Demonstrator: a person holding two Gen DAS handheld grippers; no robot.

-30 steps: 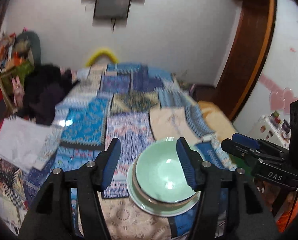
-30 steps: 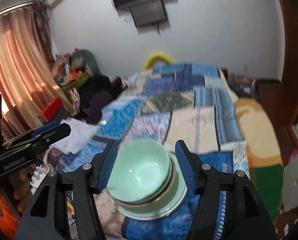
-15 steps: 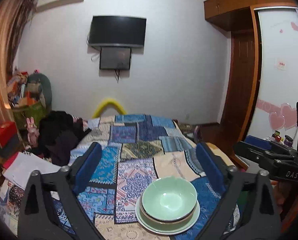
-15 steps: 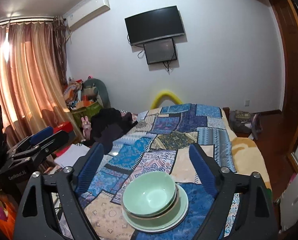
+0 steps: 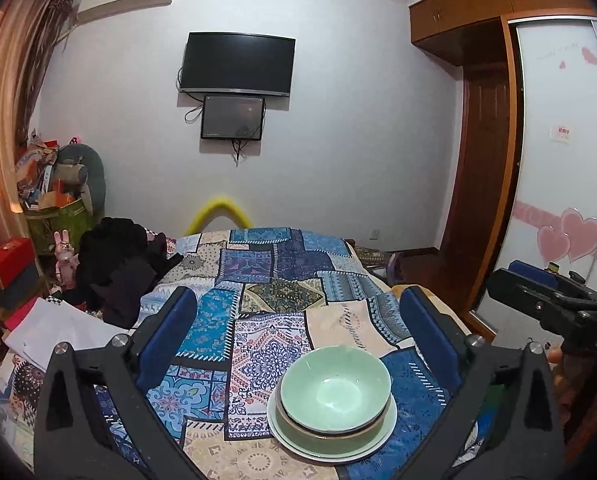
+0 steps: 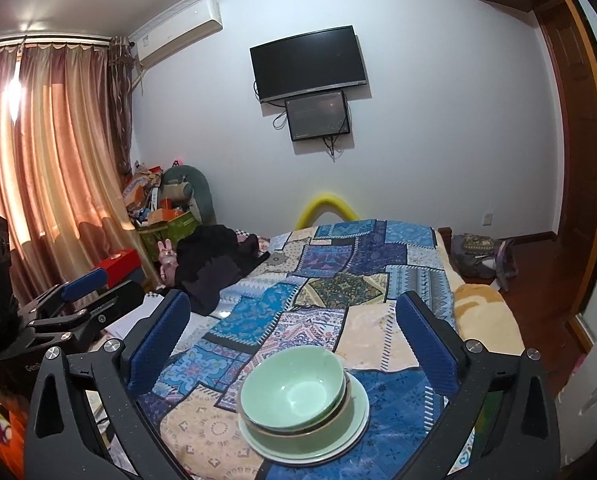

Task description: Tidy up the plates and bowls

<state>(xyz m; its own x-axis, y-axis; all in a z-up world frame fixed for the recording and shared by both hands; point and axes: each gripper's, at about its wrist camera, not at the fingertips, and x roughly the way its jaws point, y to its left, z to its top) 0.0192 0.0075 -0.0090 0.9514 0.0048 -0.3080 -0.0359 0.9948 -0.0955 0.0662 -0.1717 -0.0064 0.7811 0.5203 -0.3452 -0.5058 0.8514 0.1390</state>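
Both the left hand-held gripper [image 5: 296, 334] and right hand-held gripper [image 6: 292, 330] had just been opening and stood released, empty, above the stacked green bowls [image 5: 335, 384] and plates [image 5: 298, 436] near the bed's [image 5: 258, 320] near edge.

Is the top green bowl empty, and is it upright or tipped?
Empty and upright. The green bowl shows a bare glazed inside, mouth up, nested in a second bowl on a plate.

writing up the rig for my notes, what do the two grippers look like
Both match: the left gripper and right gripper have matte black angular frames with triangular cut-outs and silver screws. The fingers carry ribbed blue pads. White lettering marks each gripper's side, seen from the other camera.
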